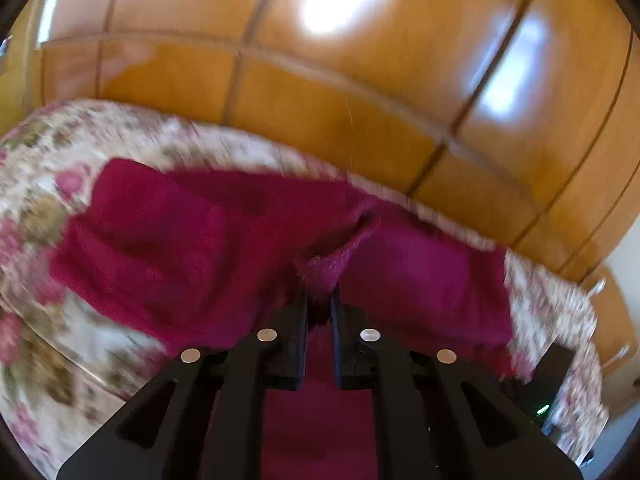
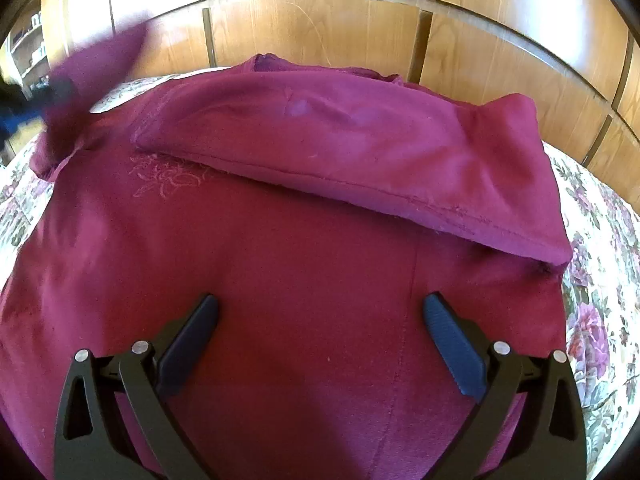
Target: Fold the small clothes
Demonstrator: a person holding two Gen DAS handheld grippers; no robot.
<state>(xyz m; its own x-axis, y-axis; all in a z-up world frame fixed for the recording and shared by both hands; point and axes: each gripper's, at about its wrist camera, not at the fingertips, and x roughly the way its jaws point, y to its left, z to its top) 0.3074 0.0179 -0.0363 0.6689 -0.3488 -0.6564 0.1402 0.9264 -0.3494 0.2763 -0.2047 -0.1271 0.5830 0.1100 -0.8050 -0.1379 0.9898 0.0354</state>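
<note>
Maroon garment [image 2: 280, 280] spread on floral bedspread [image 2: 592, 264], one edge folded over at 12 o'clock, left gripper [image 1: 319, 300] clenched on a fuzzy maroon corner, blurred, right gripper [image 2: 320, 312] released, jaws wide above the cloth, wooden panelling [image 2: 320, 28] behind.

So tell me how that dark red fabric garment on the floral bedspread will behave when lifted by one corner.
The dark red garment is probably floppy: its pinched flap droops from the left gripper. It likely drags rather than slides, since it clings in folds on the bedspread. It seems light.
</note>
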